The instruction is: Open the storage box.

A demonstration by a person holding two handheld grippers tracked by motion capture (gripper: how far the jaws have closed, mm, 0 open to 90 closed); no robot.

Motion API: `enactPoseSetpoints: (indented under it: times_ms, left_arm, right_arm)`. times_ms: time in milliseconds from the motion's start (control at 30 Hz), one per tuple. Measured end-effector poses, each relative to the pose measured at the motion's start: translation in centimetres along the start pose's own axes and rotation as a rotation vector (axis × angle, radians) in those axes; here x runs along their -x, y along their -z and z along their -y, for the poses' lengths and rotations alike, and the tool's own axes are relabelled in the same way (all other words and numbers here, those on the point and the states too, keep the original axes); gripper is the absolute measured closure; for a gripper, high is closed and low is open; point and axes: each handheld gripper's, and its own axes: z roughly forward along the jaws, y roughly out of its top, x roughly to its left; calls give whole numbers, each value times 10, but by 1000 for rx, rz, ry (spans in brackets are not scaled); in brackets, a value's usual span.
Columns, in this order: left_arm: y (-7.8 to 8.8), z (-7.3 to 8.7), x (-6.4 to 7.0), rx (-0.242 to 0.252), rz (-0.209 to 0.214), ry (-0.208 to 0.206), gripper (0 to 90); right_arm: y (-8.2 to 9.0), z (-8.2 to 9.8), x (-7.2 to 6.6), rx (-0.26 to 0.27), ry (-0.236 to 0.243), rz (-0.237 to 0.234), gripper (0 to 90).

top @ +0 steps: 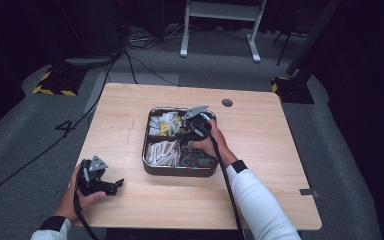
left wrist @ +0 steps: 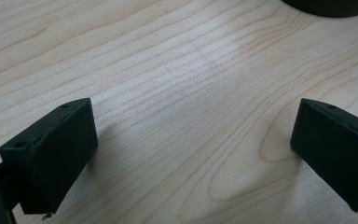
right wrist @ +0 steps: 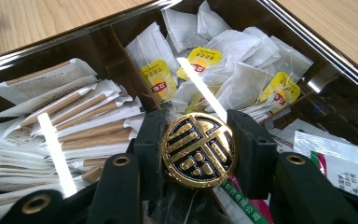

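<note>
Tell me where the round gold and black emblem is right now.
The gold and black emblem is clamped in the right gripper, held over the divided tray at mid-table, just in front of the tea bags.

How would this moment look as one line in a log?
right gripper: shut on gold round knob over tray | left gripper: open, empty, on table

worktop [top: 260,150] right half: bare, open passage | left edge and near-left corner: bare wood around left tool [top: 111,186] | centre: compartmented tray [top: 149,165] blocks, packed with tea bags [right wrist: 242,70] and sachets [right wrist: 74,126] | right tool [right wrist: 198,151] and hand over tray's right side
</note>
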Motion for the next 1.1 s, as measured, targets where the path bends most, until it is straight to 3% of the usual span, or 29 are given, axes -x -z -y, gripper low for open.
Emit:
enactPoseSetpoints:
  times_ms: [533, 1100]
  left_arm:
    - [0, 0, 0, 0, -1, 2, 8]
    - [0, 0, 0, -1, -1, 2, 8]
  right_arm:
    - [11, 2, -1, -6, 16, 9, 595]
    - [36, -11, -4, 23, 31, 21, 594]
